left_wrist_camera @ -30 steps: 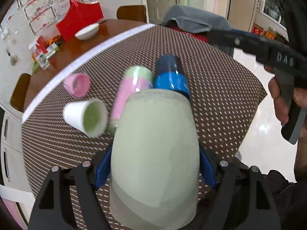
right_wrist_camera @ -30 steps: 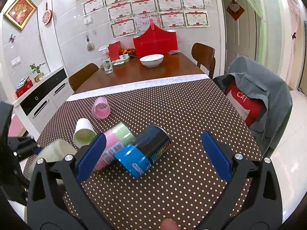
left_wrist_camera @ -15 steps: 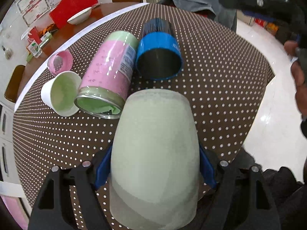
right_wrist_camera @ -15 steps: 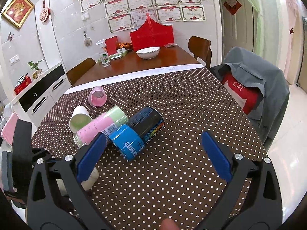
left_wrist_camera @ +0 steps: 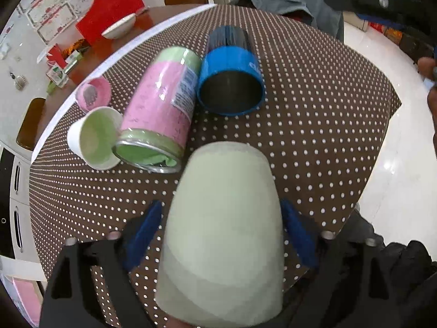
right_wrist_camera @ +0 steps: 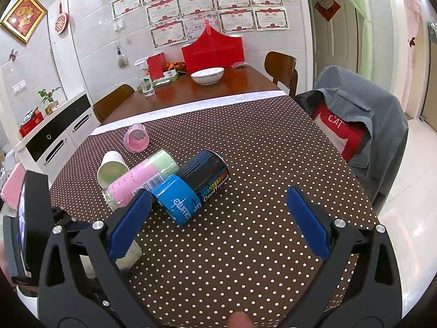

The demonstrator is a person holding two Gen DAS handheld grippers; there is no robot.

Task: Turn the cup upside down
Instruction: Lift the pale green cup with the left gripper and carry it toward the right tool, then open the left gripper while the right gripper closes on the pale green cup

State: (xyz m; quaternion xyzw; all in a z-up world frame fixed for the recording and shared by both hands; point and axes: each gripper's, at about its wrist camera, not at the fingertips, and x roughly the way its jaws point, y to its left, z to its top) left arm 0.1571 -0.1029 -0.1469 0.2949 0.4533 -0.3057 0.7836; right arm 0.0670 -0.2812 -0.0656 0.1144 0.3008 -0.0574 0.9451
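The left tongs (left_wrist_camera: 221, 235) are closed on the pale green cup (left_wrist_camera: 222, 235), held above the tabletop (left_wrist_camera: 314, 125) with its closed end forward. Ahead of them lie two loose cans (left_wrist_camera: 164, 104), which a careless lowering could knock rolling. The right tongs (right_wrist_camera: 218, 221) hang wide open, empty.

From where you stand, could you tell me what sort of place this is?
Probably a home dining room: a wooden dining table with chairs, a white bowl on it, and framed certificates on the tiled wall.
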